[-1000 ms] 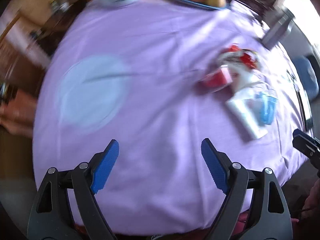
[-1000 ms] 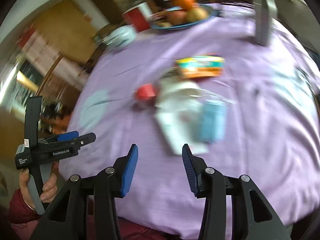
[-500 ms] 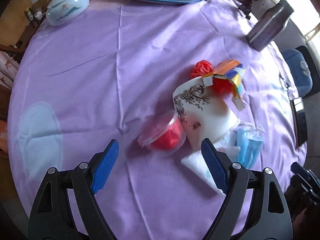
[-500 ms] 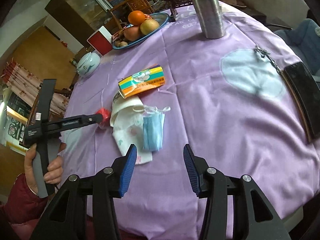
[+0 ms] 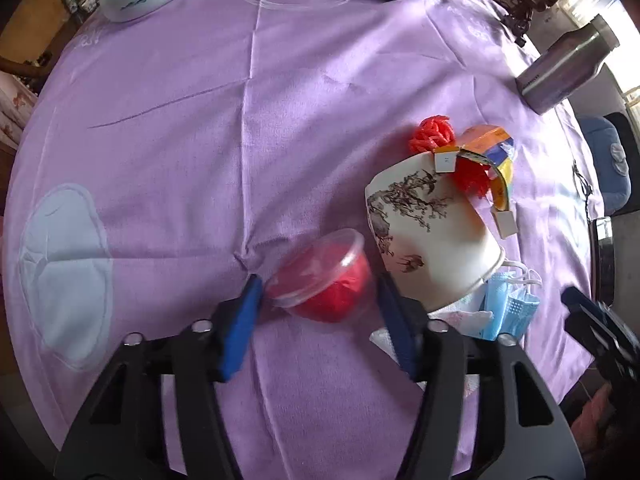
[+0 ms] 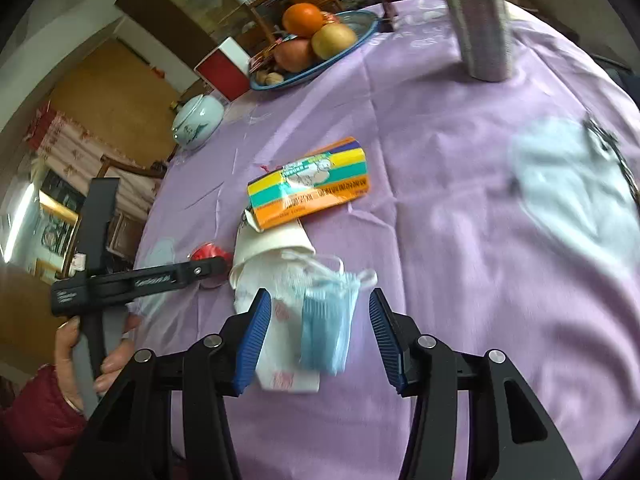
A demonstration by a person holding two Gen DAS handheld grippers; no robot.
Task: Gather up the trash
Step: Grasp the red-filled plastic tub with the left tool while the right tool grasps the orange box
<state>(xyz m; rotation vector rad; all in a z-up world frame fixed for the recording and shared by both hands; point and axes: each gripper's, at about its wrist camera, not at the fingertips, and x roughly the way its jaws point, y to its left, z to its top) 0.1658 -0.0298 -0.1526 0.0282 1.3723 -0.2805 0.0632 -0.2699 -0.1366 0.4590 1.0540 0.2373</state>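
Bench (image 5: 168,128), round, under a lilac cloth. Trash lies in one cluster toward its right side.

Item: clear lidded tub (image 5: 320,276) with red contents, tipped on its side. Left gripper (image 5: 318,304) straddles it, jaws closing; the left pad sits at the tub's rim, the right pad not clearly pressing yet.

Item: paper cup (image 5: 432,240), printed with branches and birds, lying on its side just right of the tub, touching the right jaw's back.

Item: blue face mask (image 6: 326,320) on a white napkin (image 6: 280,344). Right gripper (image 6: 316,328) hovers with both between its jaws, which are opening and gripping nothing.

Item: striped carton (image 6: 310,182), flattened, beyond the cup. Red mesh (image 5: 434,134) beside it.

Not trash, by my reading: fruit plate (image 6: 352,34), steel bottle (image 6: 480,24), ceramic pot (image 6: 198,120).

Risks: the slick, rounded tub may squirt out of a closing pinch on its rim, or its lid may pop. The left jaw may nudge the cup and roll it. The right gripper may take the mask and leave the napkin, or snag the cloth.
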